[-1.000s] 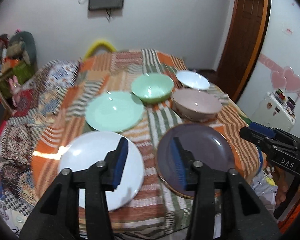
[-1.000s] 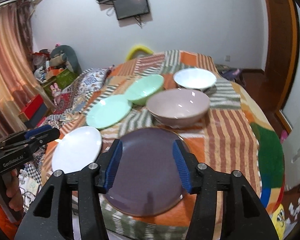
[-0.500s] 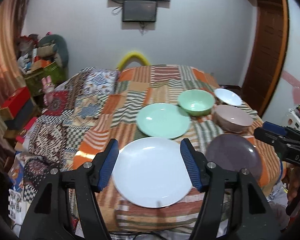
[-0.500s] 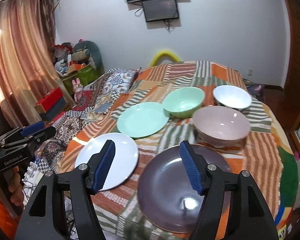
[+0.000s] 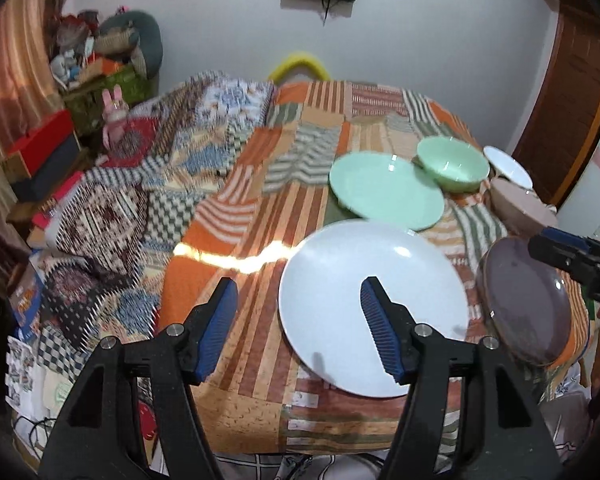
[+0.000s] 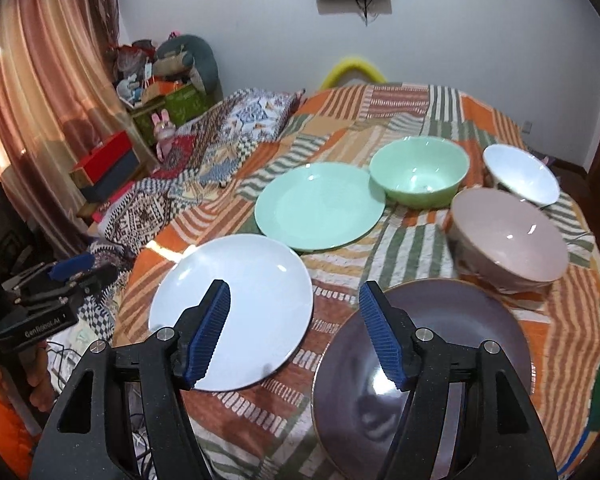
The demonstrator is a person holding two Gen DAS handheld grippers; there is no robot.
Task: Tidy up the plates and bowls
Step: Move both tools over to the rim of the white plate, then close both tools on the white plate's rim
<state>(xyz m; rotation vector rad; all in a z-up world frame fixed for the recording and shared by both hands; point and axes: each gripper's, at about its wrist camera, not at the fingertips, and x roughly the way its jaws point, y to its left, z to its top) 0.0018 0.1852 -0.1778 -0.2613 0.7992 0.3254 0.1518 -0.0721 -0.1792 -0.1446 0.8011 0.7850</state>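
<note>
Here, the round white plate [image 6: 236, 308] lies flat near the front edge of the surface [image 6: 576, 332], which is covered with a striped patchwork cloth in orange, green and cream. Just beside it, to the right, lies the round dark purple plate [image 6: 440, 364] with a thin brown rim. Behind the white plate is the round mint green plate [image 6: 320, 204], and next to that one stands the mint green bowl [image 6: 420, 176]. The pale pink bowl [image 6: 508, 236] stands behind the purple plate, close to the small white bowl [image 6: 520, 174] further back.

The left gripper [image 5: 294, 330] hangs above the front of the surface; its blue ribbed fingers [image 5: 216, 328] have just been opening, they stand apart and nothing is between them. One finger is over the white plate in the picture, the other over the cloth. The right gripper [image 6: 294, 330] also has just been opening its fingers [image 6: 380, 336]; they are apart and empty, above the gap between the white and the purple plate.

A pink curtain [image 6: 40, 92] hangs at the left.
</note>
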